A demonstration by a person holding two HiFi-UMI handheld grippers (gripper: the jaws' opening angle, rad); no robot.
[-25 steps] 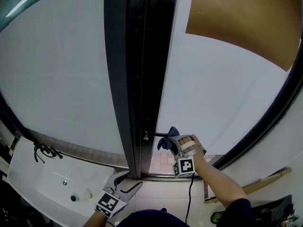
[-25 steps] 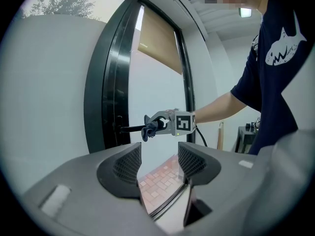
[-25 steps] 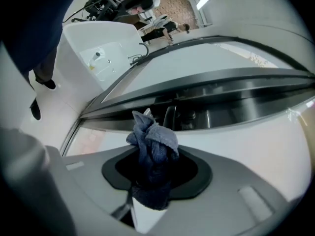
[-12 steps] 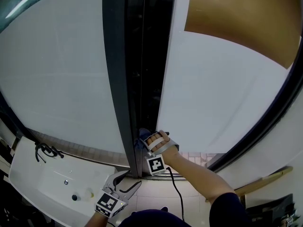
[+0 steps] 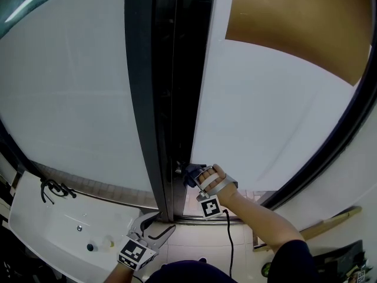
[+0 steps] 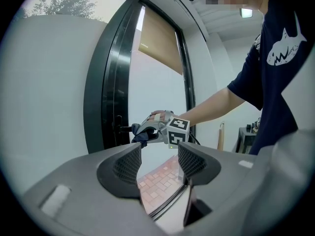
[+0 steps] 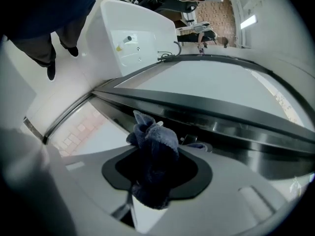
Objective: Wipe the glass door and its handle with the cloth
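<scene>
At the bottom of the head view the left gripper (image 5: 160, 224) hangs low, its jaws spread wide with nothing between them. Higher, at centre, the right gripper (image 5: 199, 177) is clamped on the dark blue cloth (image 5: 191, 173), which bunches against the handle (image 5: 179, 168) at the glass door's (image 5: 265, 111) edge, beside the black frame (image 5: 159, 99). Only the left gripper view shows the person's dark sleeve (image 6: 256, 68). At lower left, the white sink (image 5: 35, 217) holds a small pale object (image 5: 109, 240) near its drain (image 5: 89, 247).
</scene>
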